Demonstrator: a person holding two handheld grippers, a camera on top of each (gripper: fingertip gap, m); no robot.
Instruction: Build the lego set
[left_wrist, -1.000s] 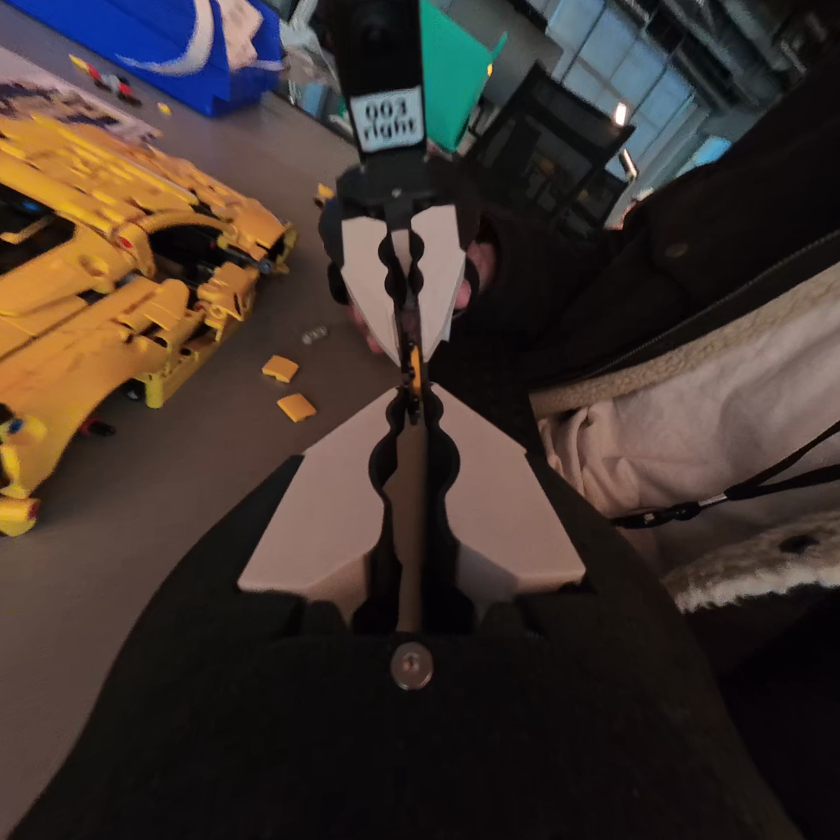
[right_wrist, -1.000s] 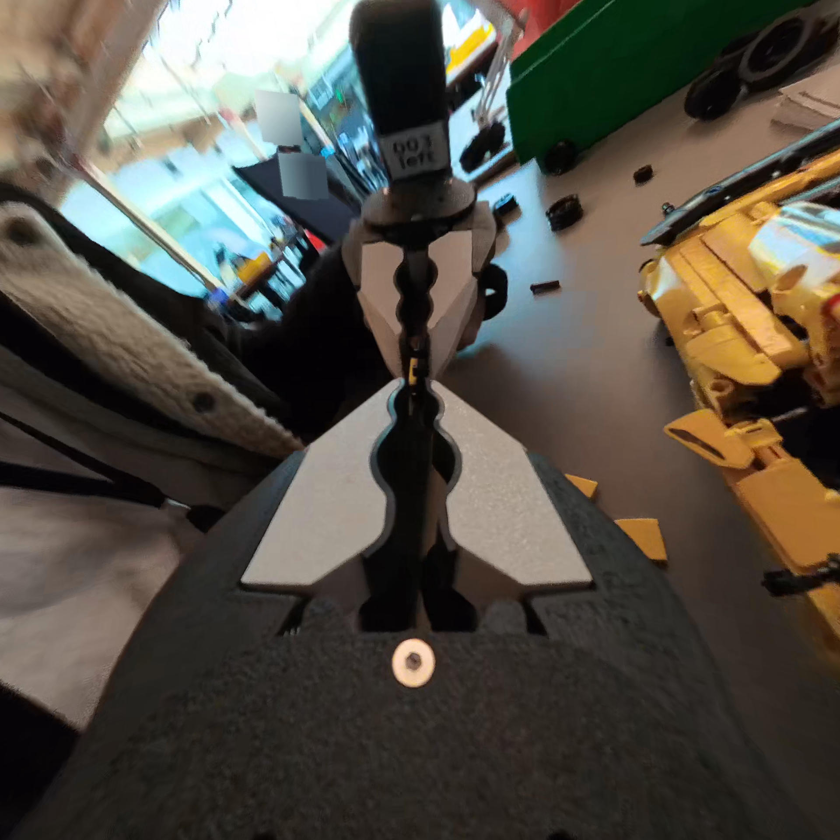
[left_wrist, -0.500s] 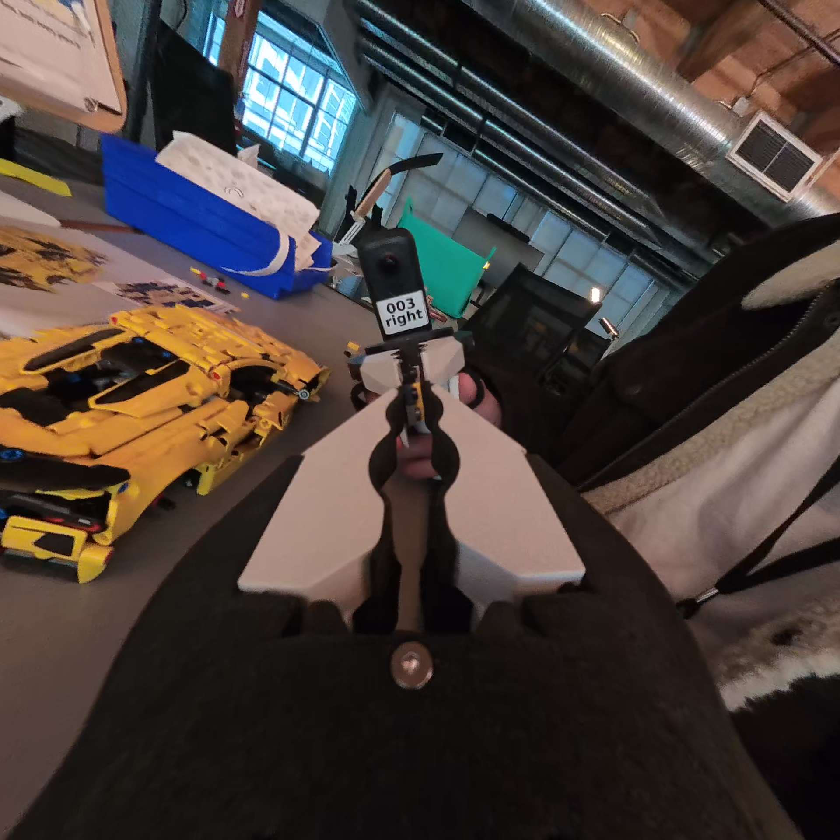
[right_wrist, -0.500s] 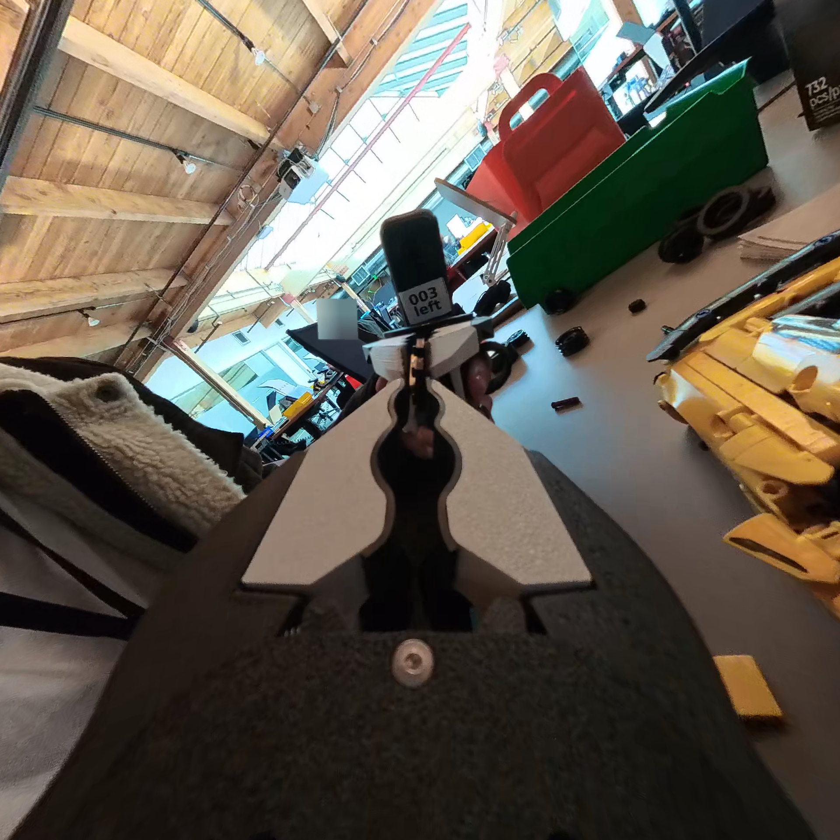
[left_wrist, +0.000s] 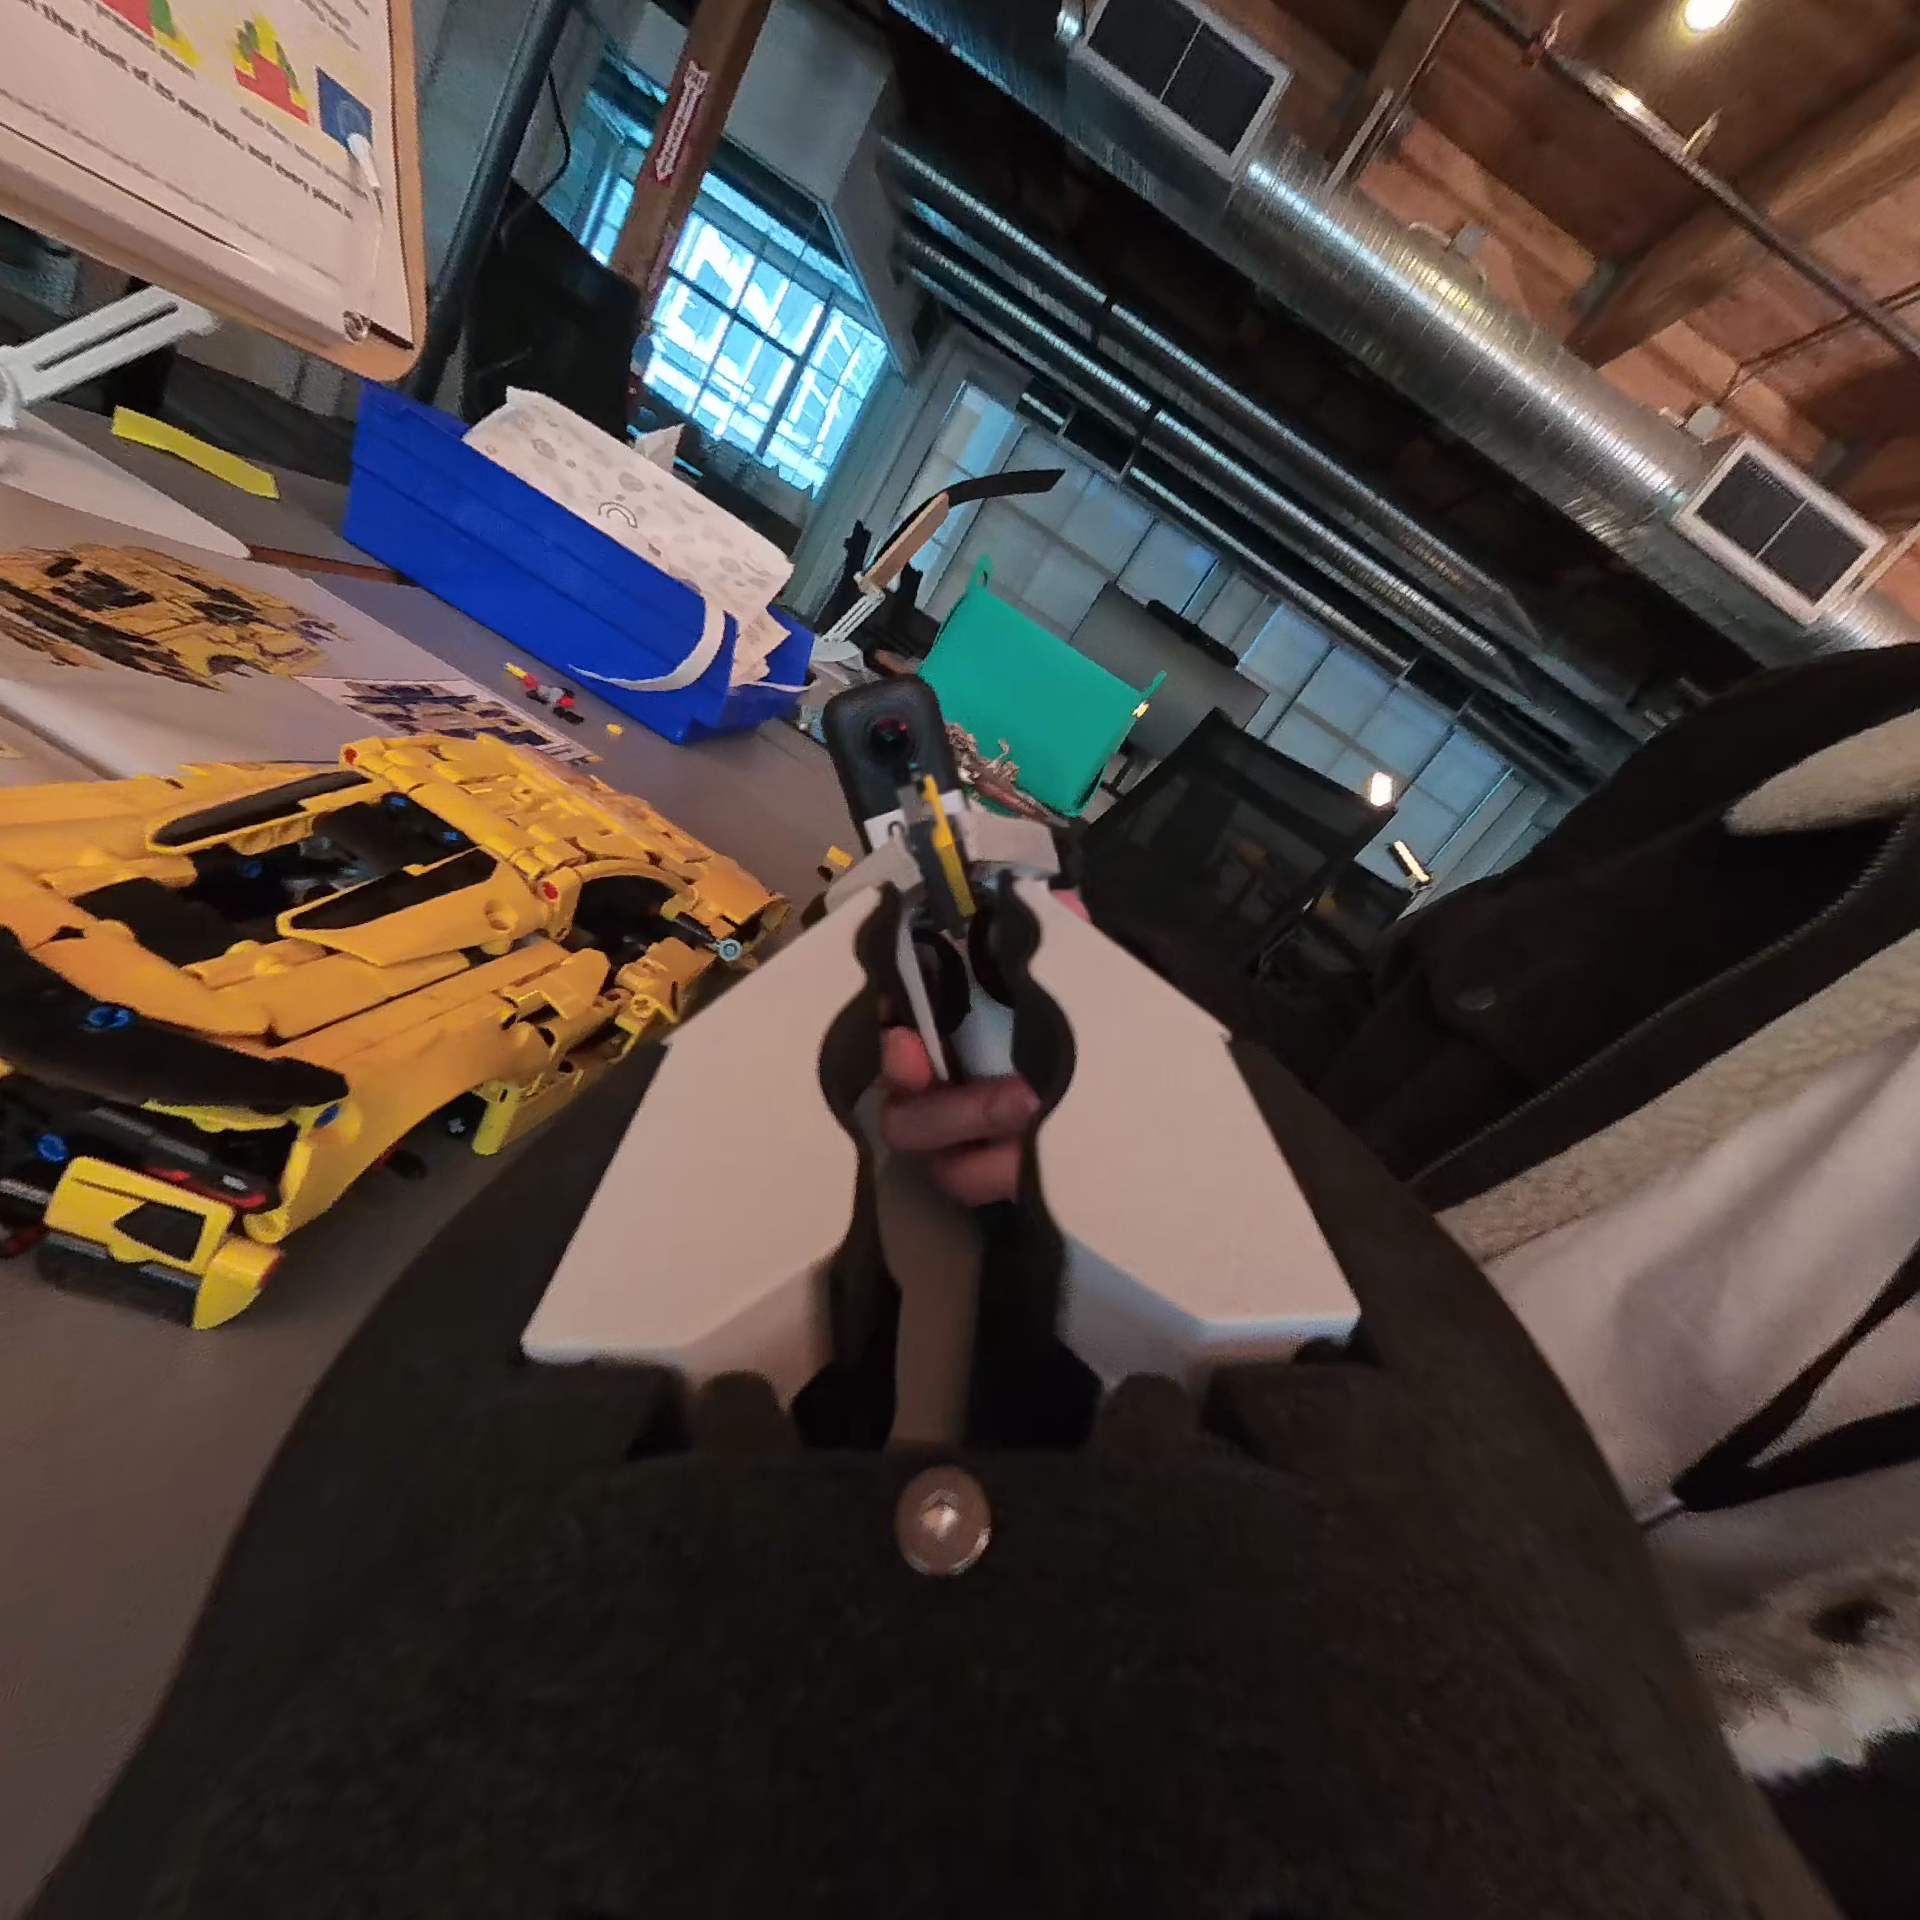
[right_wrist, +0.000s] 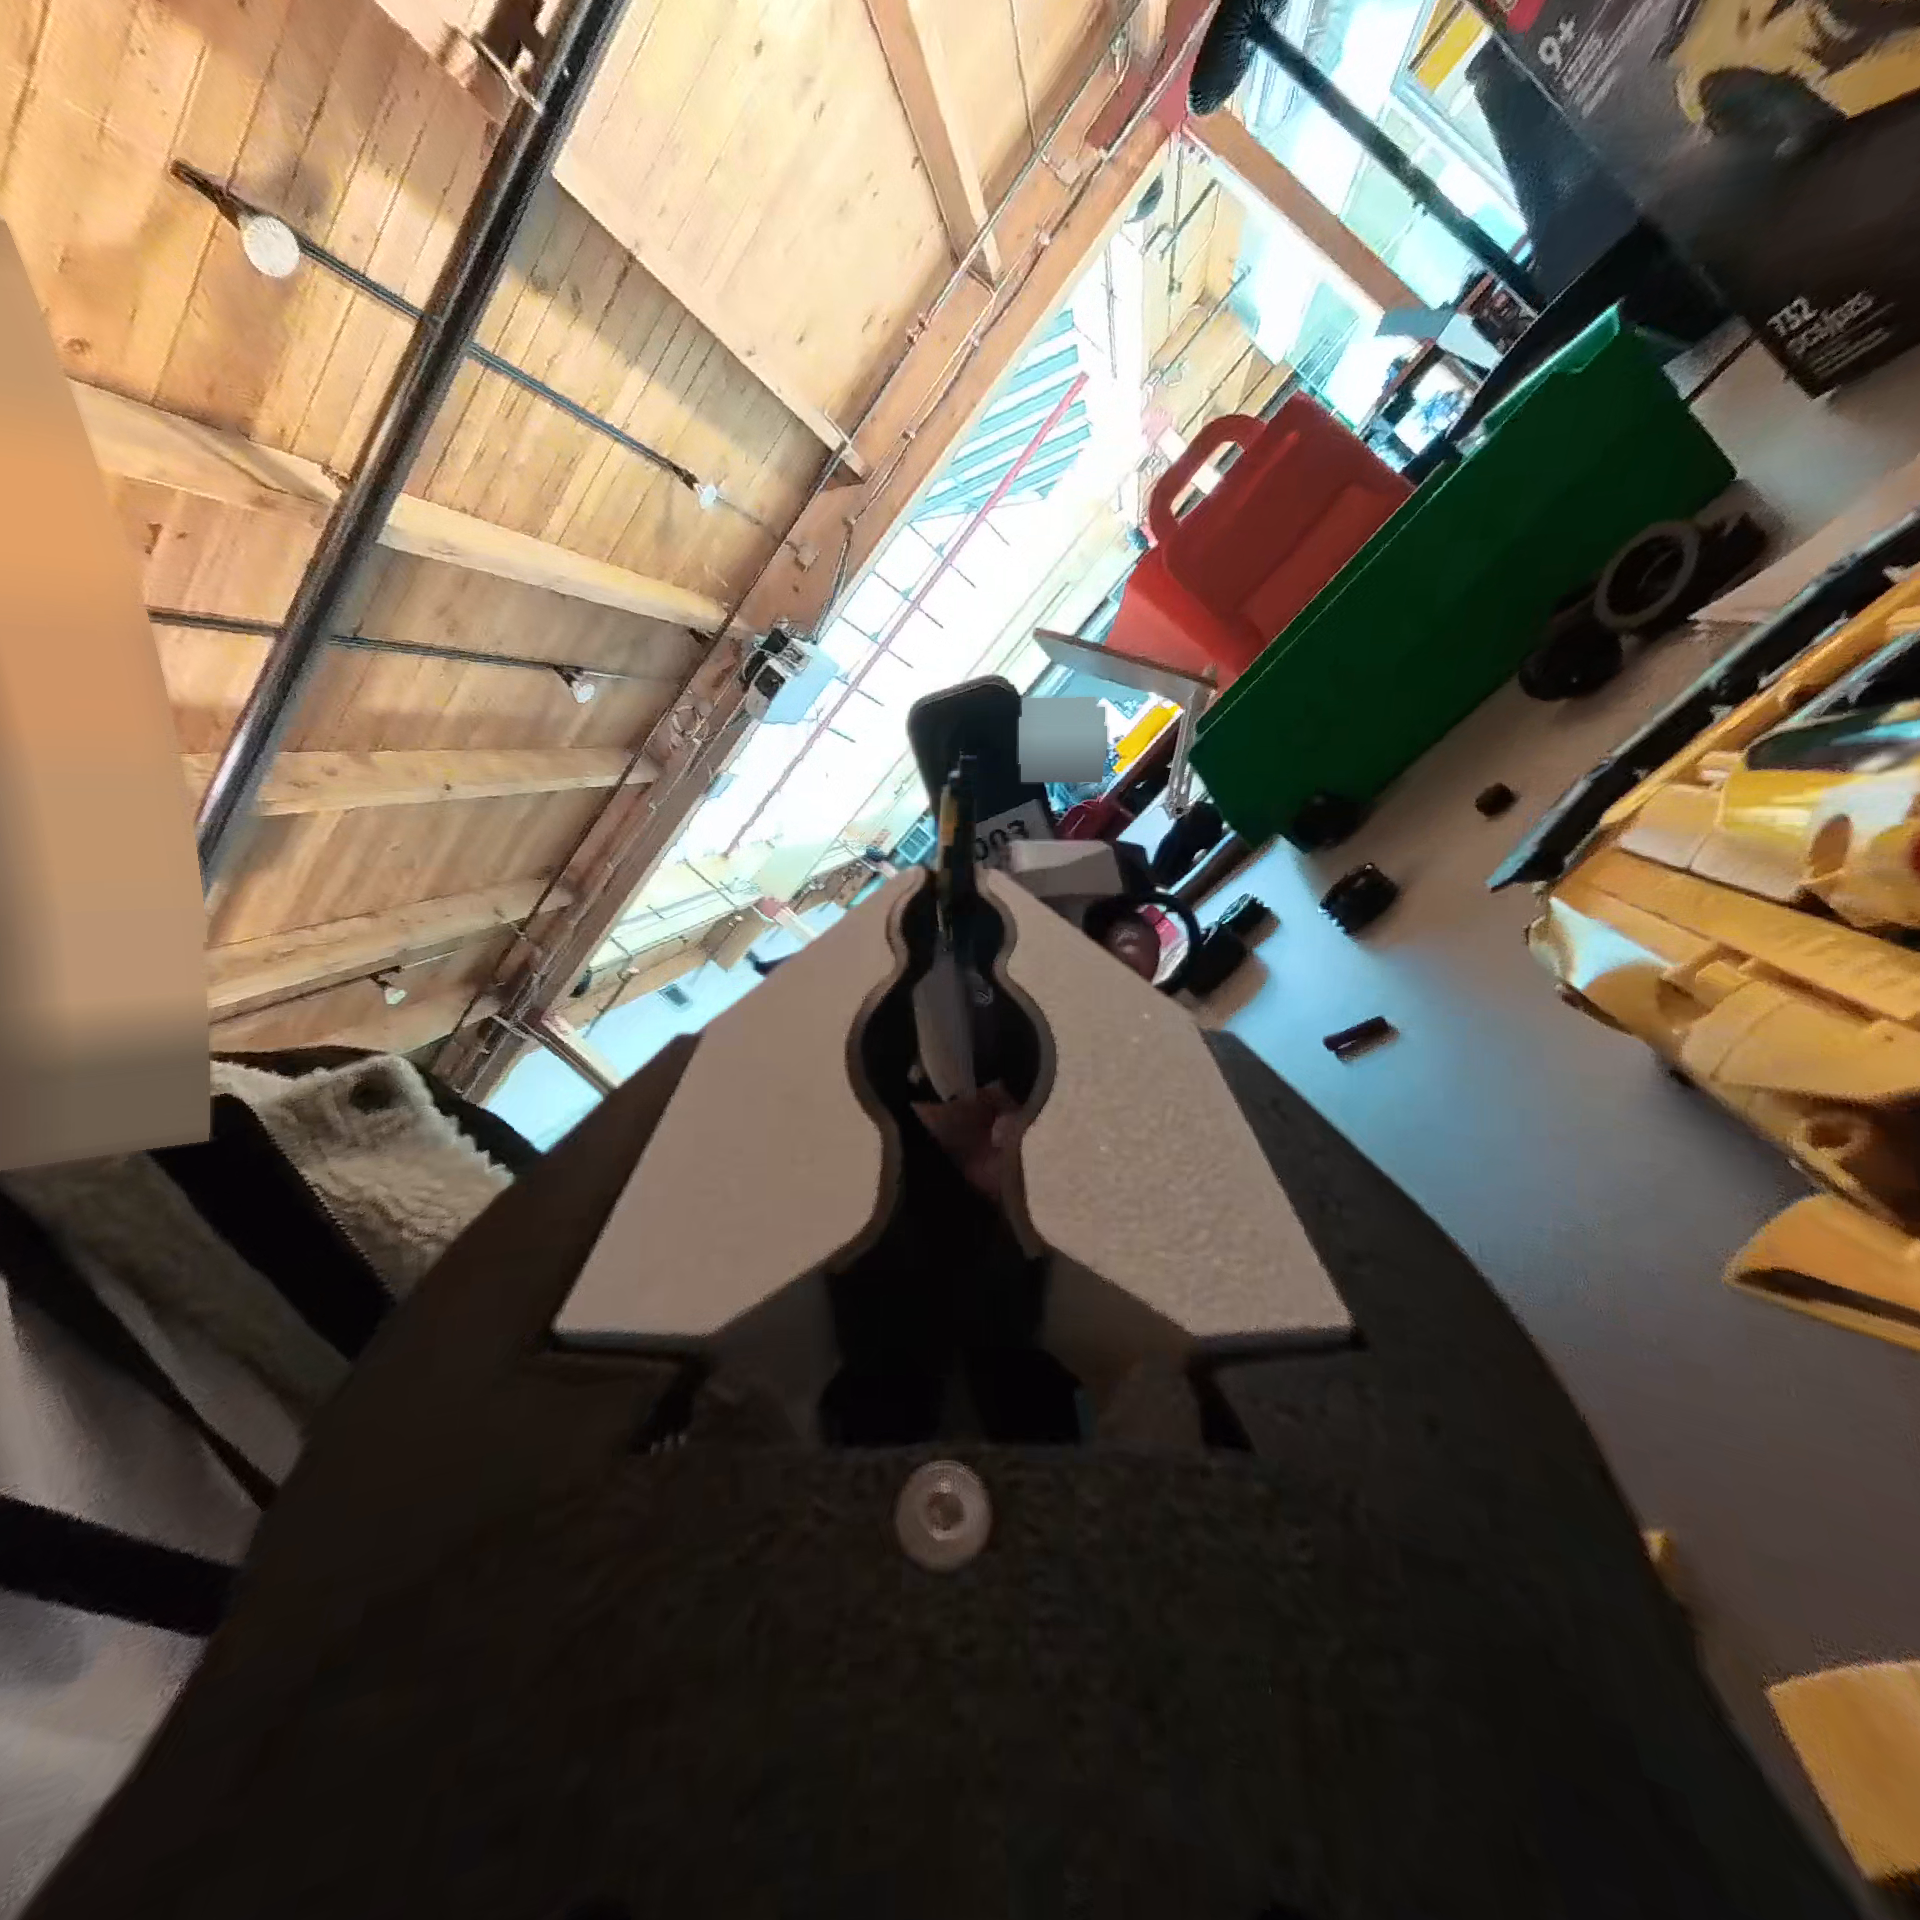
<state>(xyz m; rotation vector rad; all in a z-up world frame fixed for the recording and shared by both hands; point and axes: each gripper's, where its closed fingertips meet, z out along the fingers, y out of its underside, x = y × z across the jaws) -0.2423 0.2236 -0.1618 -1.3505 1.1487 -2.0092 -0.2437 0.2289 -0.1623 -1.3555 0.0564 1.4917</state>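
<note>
Lego car (left_wrist: 343, 956), yellow and largely built, sits on the grey desk (left_wrist: 156, 1455); you hold a small yellow-and-black piece (left_wrist: 943, 847) aloft, both the left gripper (left_wrist: 940, 894) and right gripper (right_wrist: 954, 883) with jaws narrowed on it; next, likely carry it to the car; wooden ceiling overhead.

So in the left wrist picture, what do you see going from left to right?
Yellow lego car → blue bin → small yellow and black piece pinched at the left gripper tips → green bin → black chair → person's fleece-lined jacket.
</note>
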